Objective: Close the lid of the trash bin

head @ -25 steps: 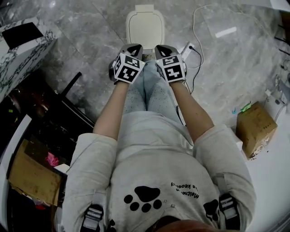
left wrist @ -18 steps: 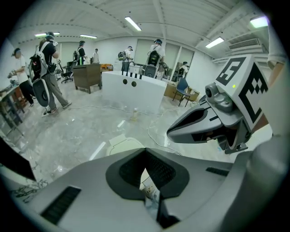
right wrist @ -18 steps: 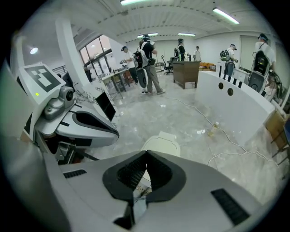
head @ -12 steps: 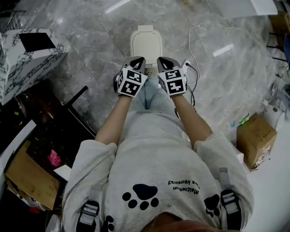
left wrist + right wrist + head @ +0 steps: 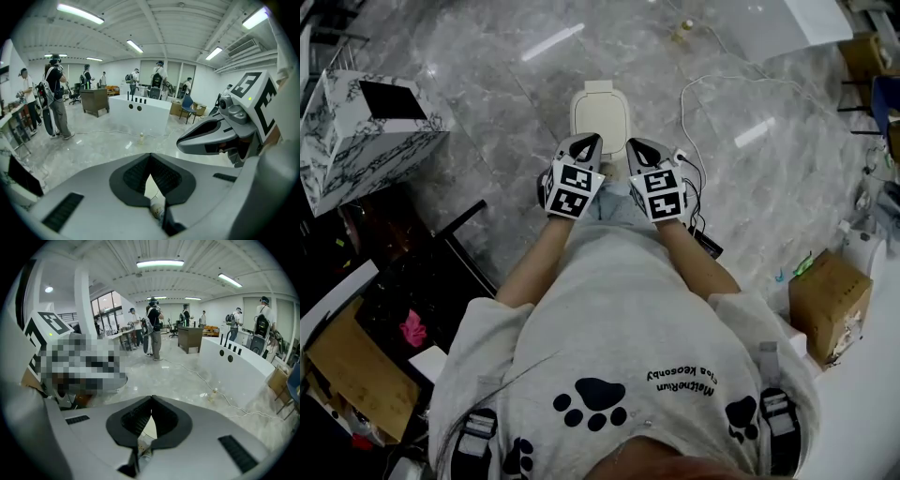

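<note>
A grey marble floor (image 5: 487, 84) spread under everything. Nearest the camera, the person's pale sweatshirt (image 5: 619, 319) filled the lower view. Just short of the trash bin (image 5: 600, 117), the left gripper (image 5: 591, 141) and the right gripper (image 5: 636, 143) hung side by side. Each had its jaws pressed together on nothing, tips aimed toward the bin's near edge and clear of it. The white bin stood on the floor with its lid lying flat and shut. To the bin's right a white cable (image 5: 722, 78) looped across the floor. Beyond the bin, further right, stood a small bottle (image 5: 682, 29).
</note>
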Motion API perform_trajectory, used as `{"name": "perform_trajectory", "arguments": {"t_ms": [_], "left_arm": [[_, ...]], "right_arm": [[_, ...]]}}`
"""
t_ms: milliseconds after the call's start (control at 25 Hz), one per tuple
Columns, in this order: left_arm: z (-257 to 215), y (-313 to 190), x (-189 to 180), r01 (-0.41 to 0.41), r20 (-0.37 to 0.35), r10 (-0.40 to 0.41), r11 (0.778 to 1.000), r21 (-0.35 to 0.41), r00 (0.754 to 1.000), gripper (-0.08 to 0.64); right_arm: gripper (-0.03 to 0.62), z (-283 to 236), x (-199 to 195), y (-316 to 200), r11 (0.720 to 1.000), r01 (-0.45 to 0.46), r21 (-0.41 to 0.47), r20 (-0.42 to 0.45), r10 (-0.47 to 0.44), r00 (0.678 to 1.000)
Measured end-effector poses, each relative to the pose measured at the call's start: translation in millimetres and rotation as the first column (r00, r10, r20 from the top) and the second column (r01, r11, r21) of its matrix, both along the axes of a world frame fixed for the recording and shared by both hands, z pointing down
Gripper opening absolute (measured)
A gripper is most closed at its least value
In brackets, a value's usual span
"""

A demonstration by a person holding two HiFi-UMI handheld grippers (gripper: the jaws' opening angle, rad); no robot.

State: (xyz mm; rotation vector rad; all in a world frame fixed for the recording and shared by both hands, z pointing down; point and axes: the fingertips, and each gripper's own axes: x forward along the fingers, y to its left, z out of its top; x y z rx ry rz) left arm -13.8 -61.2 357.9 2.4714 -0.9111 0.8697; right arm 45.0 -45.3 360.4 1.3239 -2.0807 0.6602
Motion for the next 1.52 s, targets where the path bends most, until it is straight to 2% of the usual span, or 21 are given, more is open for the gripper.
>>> {"name": "perform_trajectory", "arguments": {"t_ms": [360,760,1280,1520], "left_arm": [[-68,10,-2,0.043,-0.063,-0.035,0.992,0.122,0.997,0.018],[-149,4,-10,0.112,-0.146,-0.073,0.953,0.282,0.987,0.018],[-240,7,-12,0.177,-0.285,-0.059,0.896,0.407,0.957,0.018],[-268,12,-17,0.202,-0.316,-0.057,0.870,0.449,0.947,0.018]], "right_arm": [[0.032,-88,-6,0,0.981,-0.007,0.192,0.048,-0.002,0.999],[0.032,-153,4,8,0.941,-0.033,0.338,0.064,0.012,0.998],[0.032,-240,-3,6,0.861,-0.068,0.504,0.128,0.004,0.992],[0.032,-268,-1,10,0.818,-0.071,0.571,0.114,0.007,0.993]]}}
